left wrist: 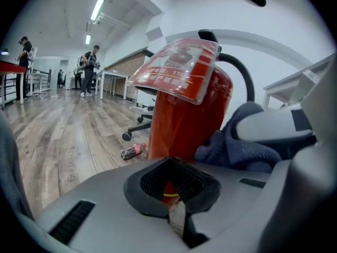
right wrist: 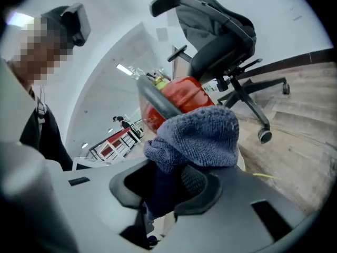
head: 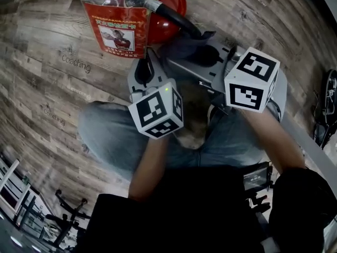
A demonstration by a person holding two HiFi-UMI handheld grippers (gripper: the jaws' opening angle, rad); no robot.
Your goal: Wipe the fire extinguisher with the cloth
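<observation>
A red fire extinguisher [head: 169, 8] stands on the wood floor at the top of the head view, with a red label card [head: 118, 29] hanging from it and a black hose [head: 174, 18]. My right gripper [head: 209, 54] is shut on a blue-grey cloth [head: 185, 47], which lies against the extinguisher's lower side. In the right gripper view the cloth [right wrist: 197, 136] bulges out of the right gripper [right wrist: 166, 188], hiding most of the extinguisher [right wrist: 176, 96]. My left gripper [head: 143, 71] sits shut and empty just left of the cloth, facing the extinguisher [left wrist: 184, 115]; the left gripper [left wrist: 171, 186] holds nothing.
The person's jeans-clad knees [head: 108, 136] are right below both grippers. An office chair [right wrist: 226, 41] stands behind the extinguisher, its wheeled base [left wrist: 138, 128] near a bottle [left wrist: 131, 152] on the floor. A white desk [left wrist: 295, 86] is on the right; people [left wrist: 89, 67] stand far off.
</observation>
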